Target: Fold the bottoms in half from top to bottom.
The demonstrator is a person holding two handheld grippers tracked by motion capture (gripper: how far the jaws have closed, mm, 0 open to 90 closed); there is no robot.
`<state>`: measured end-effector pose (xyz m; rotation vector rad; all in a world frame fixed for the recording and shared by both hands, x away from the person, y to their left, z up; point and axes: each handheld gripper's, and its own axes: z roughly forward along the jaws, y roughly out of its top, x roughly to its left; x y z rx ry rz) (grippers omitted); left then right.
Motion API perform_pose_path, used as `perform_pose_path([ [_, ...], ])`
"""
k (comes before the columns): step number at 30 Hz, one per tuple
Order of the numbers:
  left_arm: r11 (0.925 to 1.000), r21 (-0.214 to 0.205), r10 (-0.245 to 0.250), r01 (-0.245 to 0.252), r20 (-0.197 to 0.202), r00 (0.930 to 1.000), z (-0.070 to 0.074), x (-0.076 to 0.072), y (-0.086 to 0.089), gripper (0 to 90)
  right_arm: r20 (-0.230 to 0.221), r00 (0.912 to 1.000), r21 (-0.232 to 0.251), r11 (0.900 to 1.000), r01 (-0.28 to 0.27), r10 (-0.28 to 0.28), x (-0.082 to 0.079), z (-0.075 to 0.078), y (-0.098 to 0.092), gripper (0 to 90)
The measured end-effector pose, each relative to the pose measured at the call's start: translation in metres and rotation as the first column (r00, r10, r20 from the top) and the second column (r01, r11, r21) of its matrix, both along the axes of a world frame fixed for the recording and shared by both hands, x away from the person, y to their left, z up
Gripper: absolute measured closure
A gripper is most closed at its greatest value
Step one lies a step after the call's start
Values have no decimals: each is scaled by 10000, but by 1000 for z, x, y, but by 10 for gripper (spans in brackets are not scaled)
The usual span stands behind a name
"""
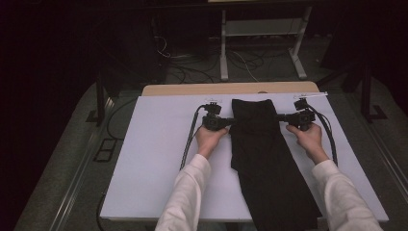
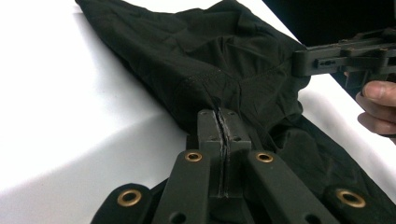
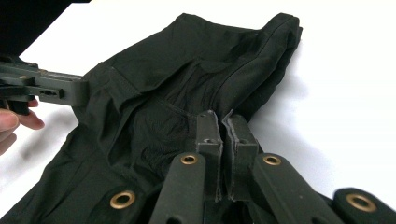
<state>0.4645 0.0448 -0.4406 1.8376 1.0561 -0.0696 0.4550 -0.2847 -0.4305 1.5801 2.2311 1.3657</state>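
From above, the black trousers (image 1: 262,154) lie lengthwise on the white table (image 1: 154,159), pinched at either edge by the left gripper (image 1: 230,121) and right gripper (image 1: 281,117).

The left gripper view shows its jaws clamped on cloth (image 2: 219,70).

The right gripper view shows the same grip; I judge a fold is starting, so both should lift together next.

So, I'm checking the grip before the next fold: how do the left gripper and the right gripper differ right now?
The left gripper bites the black garment's left edge and points right; the right gripper bites its right edge and points left. In its own view the left gripper has its jaws pressed flush, while the right gripper shows a thin gap at the tips. Both are shut on the cloth, level with each other, near its far end.
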Motion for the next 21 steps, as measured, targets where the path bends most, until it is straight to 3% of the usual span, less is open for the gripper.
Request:
perform_pose_path([
  [10,9991,-410,-137,141,103,9999,4,-9,6,879,118,9998,63,9999,-130,130,-9,5,0,849],
  [21,9985,-436,-335,345,238,9992,11,-19,11,880,218,9996,316,9993,-190,183,-19,10,-2,849],
])
